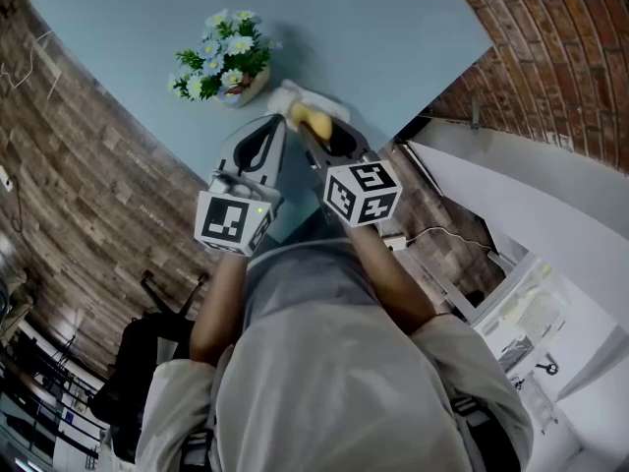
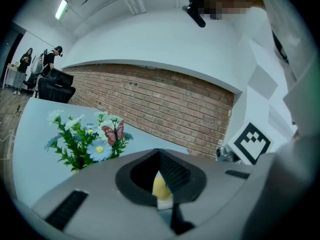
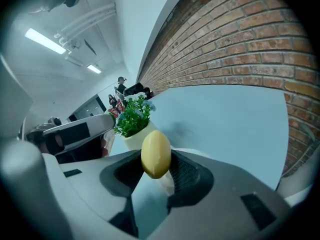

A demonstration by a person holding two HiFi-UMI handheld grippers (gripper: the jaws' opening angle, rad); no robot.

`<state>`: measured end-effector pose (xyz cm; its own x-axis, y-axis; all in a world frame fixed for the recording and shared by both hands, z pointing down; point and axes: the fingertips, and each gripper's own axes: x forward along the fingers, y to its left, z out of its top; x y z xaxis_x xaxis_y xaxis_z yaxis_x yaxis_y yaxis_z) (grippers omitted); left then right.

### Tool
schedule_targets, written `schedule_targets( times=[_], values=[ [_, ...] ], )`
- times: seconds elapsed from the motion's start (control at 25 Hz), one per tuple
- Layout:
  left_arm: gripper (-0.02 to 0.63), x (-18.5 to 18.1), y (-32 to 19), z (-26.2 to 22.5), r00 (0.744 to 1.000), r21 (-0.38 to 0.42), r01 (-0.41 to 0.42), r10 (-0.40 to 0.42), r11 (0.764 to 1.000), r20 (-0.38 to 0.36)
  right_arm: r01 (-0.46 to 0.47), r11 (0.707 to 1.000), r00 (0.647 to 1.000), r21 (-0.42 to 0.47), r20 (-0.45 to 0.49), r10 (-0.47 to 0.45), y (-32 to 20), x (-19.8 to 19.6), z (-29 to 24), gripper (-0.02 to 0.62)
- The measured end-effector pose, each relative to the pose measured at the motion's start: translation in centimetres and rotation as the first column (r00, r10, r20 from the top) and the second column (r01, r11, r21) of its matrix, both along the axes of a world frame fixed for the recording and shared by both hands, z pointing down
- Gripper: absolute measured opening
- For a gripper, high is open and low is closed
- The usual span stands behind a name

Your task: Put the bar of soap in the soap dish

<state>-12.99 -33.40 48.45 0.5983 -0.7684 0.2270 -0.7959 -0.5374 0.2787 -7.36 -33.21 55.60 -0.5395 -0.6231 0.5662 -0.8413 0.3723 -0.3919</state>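
Right gripper (image 3: 156,160) is clamped on the soap (image 3: 156,151), hanging just right of the pot (image 1: 241,87), about over the white dish (image 1: 295,93). Left gripper (image 1: 277,124) sits closed and empty, nearer me than the pot. That soap's a smooth yellow oval, pinched across its middle between ribbed pads. I reckon it could squirt free, or skid off the dish.

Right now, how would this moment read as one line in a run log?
right gripper: shut on bar of soap, over soap dish | left gripper: shut, empty | flower pot: beside dish
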Motion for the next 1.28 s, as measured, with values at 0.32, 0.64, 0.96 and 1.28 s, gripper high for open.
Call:
schedule_targets(
  times=[0.32,0.64,0.96,1.28],
  values=[
    [-0.002,-0.2,-0.1,0.2,1.0,-0.003,0.011,-0.011,1.0,0.0,-0.037,0.998,0.999,-0.041,-0.033,0.036,-0.6,-0.1,0.5,0.158],
    [-0.002,0.0,-0.1,0.3,1.0,-0.007,0.013,-0.014,1.0,-0.011,-0.075,0.994,0.996,-0.085,-0.064,0.07,-1.0,-0.2,0.9,0.16],
    [-0.002,-0.5,-0.2,0.1,1.0,-0.004,0.028,-0.028,1.0,-0.014,-0.065,0.991,0.984,-0.118,-0.173,0.044,-0.9,-0.4,1.6,0.161],
    [-0.002,-0.7,0.1,0.1,0.999,-0.003,0.031,-0.031,1.0,-0.022,-0.077,0.992,0.974,-0.1,-0.22,0.053,-1.1,0.3,1.4,0.169]
  ],
)
